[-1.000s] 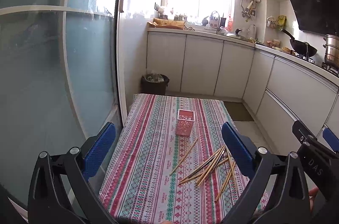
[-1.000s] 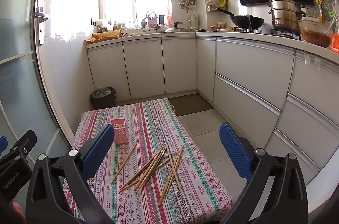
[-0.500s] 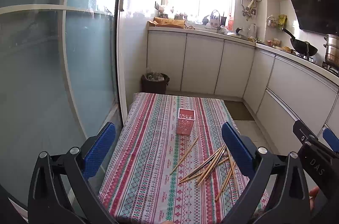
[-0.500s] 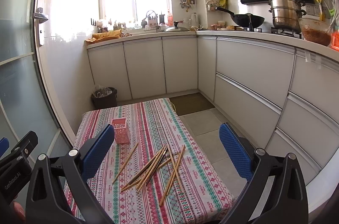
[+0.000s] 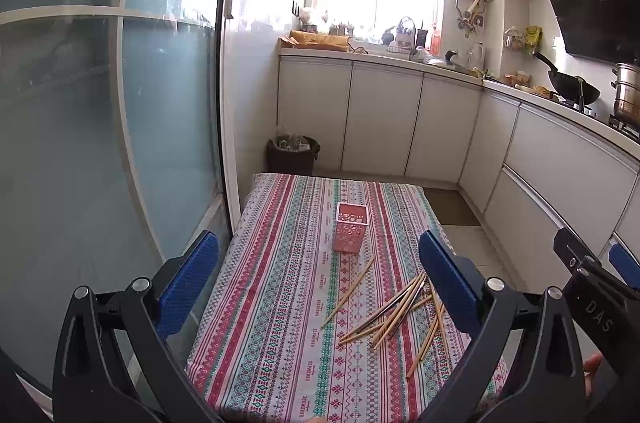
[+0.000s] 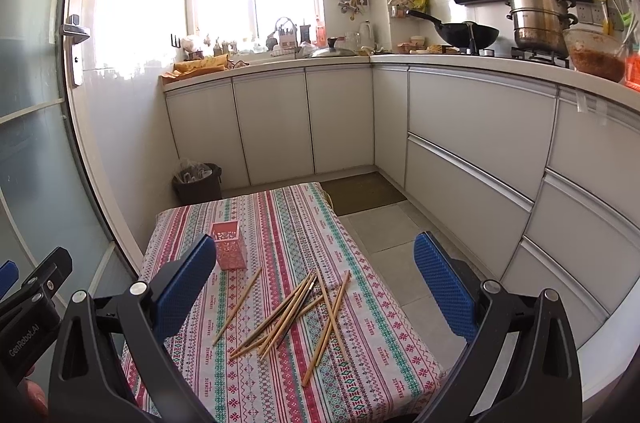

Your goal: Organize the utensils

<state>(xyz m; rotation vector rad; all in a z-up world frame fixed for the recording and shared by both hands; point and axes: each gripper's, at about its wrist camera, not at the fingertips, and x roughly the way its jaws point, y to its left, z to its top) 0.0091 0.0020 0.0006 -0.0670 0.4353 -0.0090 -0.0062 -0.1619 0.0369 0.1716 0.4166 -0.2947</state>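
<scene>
While I hold both tools above the near end of the table (image 5: 256,295), neither one touches anything. My left gripper (image 5: 318,277) is spread wide, its blue pads (image 5: 188,283) far apart with nothing between them but the striped cloth below. My right gripper (image 6: 316,281) is just as wide, its blue pads (image 6: 442,287) apart and empty; from its camera the right pad hangs out past the table's edge, over the floor tiles (image 6: 384,235).

The chopsticks (image 5: 394,307) lie loose on the cloth in a scattered heap, crossing one another, toward the table's right side and nearer to me than the holder. One chopstick (image 5: 349,291) lies a little apart on the left of the heap, pointing up toward the holder. At least one dark stick is mixed in among the pale wooden ones. The pink holder (image 5: 351,227) stands upright near the middle of the table, beyond the heap, open at the top; I cannot see inside it well enough to tell what it contains.

In the left camera the body of my other tool shows at the right edge, and a dark waste bin (image 5: 293,155) stands on the floor past the far end of the table, against the white cabinets (image 5: 380,123).
</scene>
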